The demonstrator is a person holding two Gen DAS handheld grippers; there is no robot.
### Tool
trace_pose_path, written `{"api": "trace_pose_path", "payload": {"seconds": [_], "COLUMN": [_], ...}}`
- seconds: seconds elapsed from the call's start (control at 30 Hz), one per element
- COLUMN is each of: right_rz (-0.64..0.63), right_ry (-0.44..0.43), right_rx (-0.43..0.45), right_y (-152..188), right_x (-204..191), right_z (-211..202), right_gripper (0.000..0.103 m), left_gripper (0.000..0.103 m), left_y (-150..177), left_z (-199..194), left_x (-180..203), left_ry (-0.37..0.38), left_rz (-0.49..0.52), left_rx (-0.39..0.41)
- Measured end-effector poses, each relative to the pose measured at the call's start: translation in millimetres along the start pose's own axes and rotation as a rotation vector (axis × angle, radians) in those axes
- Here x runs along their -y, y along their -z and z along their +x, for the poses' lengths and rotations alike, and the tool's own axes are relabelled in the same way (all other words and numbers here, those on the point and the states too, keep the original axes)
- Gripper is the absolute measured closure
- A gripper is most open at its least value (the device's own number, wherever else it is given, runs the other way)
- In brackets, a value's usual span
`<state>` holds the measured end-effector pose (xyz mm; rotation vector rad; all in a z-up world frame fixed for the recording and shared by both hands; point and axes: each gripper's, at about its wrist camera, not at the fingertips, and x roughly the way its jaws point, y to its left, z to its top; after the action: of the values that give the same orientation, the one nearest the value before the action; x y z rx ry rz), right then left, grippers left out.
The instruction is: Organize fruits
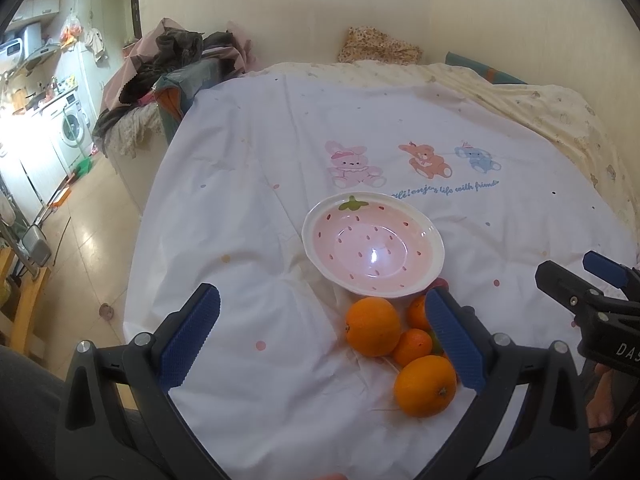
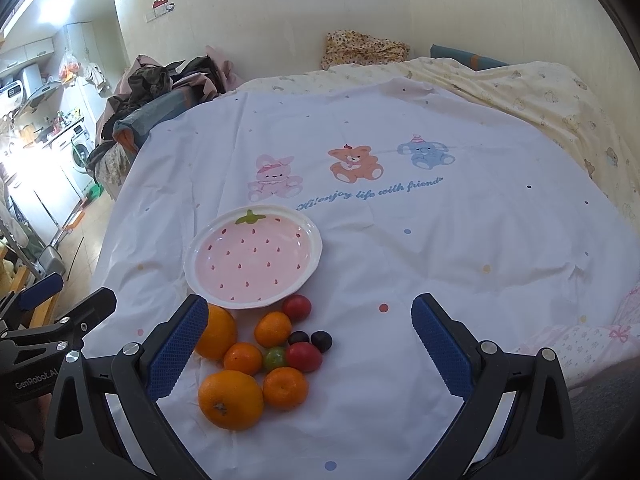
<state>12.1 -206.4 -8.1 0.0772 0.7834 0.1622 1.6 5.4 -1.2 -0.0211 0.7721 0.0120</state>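
A pink strawberty-patterned bowl [image 2: 254, 258] [image 1: 373, 246] sits empty on the white sheet [image 2: 440, 248]. Just in front of it lies a cluster of fruit: two large oranges [image 2: 231, 399] [image 1: 373, 326], three small mandarins [image 2: 285, 387], two red tomatoes [image 2: 303, 357], a green tomato [image 2: 275, 357] and two dark grapes [image 2: 321, 341]. My right gripper [image 2: 308, 350] hangs open above the fruit, holding nothing. Left of the pile, my left gripper [image 1: 320, 338] is open too, and its right finger [image 1: 454, 340] covers part of the fruit.
The white sheet [image 1: 248, 184] with cartoon animals covers a bed; a yellowish quilt [image 2: 540, 92] lies at the far right. Piled clothes [image 1: 176, 60] sit at the bed's far left corner. A tiled floor [image 1: 80, 240] and kitchen with a washing machine [image 1: 72, 128] lie to the left.
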Motion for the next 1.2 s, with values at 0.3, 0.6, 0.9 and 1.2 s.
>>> {"api": "trace_pose_path", "payload": {"seconds": [0.3,0.6,0.9,1.2], "right_rz": [0.008,0.009,0.009,0.01], "right_ry": [-0.003,-0.003,-0.002,-0.003], "right_rx": [-0.003,-0.005,-0.003,-0.004], "right_y": [-0.6,-0.9,-0.7,-0.8], "right_x": [1.1,0.7,0.9,1.0], "right_z": [-0.8,-0.9,-0.9,-1.0], "right_gripper": [0.0,0.0,0.0,0.0], "left_gripper": [0.002,0.002,0.002,0.002], "left_y": [-1.0,-0.7,-0.6,-0.6], "left_z": [-1.3,-1.3,-1.0,-1.0], "left_x": [-1.9,-0.7,-0.3,0.1], "left_ry": [0.0,-0.002,-0.003,-0.003], "left_rz": [0.001,0.005,0.003,0.005], "left_rx": [0.0,0.004,0.003,0.002]}}
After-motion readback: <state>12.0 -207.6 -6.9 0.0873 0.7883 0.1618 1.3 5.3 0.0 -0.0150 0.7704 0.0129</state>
